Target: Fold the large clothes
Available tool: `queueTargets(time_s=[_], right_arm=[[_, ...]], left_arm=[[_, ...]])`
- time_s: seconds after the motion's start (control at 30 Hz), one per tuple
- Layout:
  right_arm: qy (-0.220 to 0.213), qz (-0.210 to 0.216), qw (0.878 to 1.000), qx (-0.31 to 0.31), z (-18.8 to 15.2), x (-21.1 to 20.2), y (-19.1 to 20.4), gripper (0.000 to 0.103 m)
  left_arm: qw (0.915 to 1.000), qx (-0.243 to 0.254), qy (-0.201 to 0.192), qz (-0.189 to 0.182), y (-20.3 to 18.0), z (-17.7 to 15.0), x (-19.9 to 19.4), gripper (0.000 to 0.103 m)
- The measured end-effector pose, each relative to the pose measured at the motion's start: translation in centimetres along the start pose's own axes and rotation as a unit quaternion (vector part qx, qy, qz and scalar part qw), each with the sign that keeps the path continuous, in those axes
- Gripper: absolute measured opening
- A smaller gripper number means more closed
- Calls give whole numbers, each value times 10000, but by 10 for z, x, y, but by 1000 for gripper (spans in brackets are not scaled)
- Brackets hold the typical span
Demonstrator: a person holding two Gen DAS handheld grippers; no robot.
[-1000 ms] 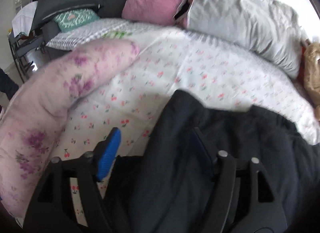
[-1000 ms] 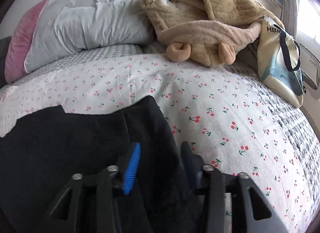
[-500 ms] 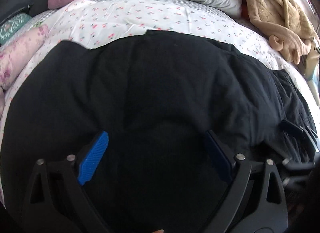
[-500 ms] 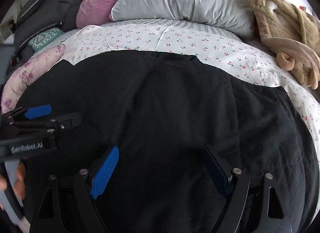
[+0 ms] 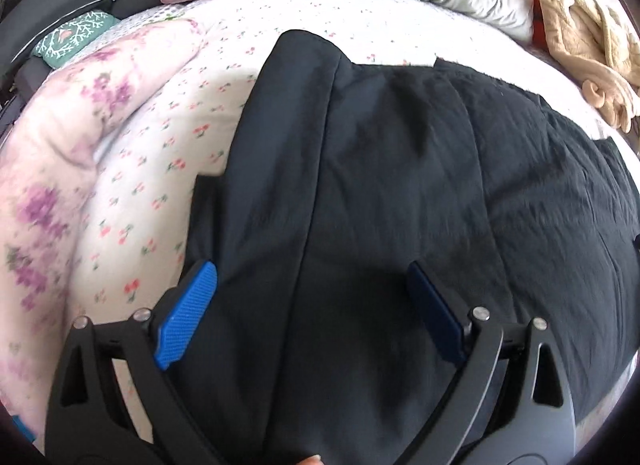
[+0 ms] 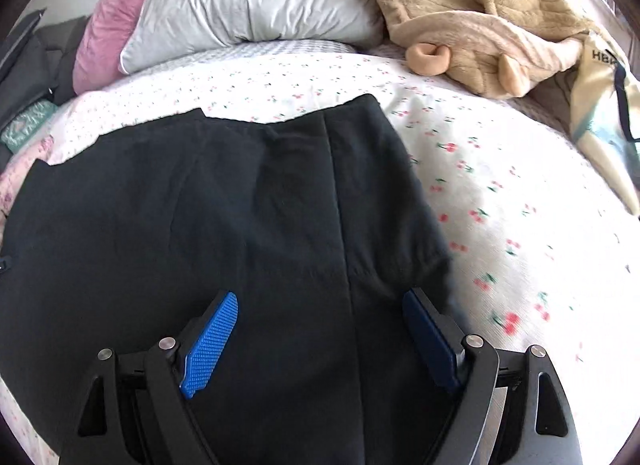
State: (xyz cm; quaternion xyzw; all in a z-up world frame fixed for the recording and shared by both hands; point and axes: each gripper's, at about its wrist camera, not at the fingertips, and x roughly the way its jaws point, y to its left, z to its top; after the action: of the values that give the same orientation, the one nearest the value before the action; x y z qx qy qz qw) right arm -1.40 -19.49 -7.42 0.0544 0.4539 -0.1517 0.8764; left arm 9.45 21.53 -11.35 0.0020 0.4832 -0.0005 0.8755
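A large black garment (image 5: 400, 193) lies spread flat on the bed's cherry-print sheet (image 5: 160, 169); it also fills the right wrist view (image 6: 240, 225). My left gripper (image 5: 312, 305) is open and empty, its blue-padded fingers hovering over the garment's left side, where an edge is folded inward. My right gripper (image 6: 320, 333) is open and empty above the garment's right side, near a folded-in strip by its right edge.
A floral pink duvet roll (image 5: 60, 153) lies along the left. A pink pillow (image 6: 108, 33) and a grey pillow (image 6: 256, 5) sit at the head. A tan fleece robe (image 6: 480, 25) and a tote bag (image 6: 600, 105) lie at the right.
Both grippers have swung apart from the garment's middle: the left view now faces its left edge, the right view its right edge. Both have stayed open.
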Motion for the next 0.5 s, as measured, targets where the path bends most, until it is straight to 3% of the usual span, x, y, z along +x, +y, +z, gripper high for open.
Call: queueTargets(time_s=[0.1,0.27,0.37,0.5], right_arm=[[87,-115,9999,-82,-4,-16,8,86],[488,249,9981,284,-15,-41,12,86],[791,587,9938,507,-20,-51,15,87],[812,823,9921,496,-26,-65,25,87]], left_arm=[[9997,-53,185,-154,-3,-3,-12,96],[9955,-553,641,-419,5,-10,-25,97],[9903,-999,736,-619,16,-14,-35,97],[9795,-1541,915,-921,28,-23,-44,97]])
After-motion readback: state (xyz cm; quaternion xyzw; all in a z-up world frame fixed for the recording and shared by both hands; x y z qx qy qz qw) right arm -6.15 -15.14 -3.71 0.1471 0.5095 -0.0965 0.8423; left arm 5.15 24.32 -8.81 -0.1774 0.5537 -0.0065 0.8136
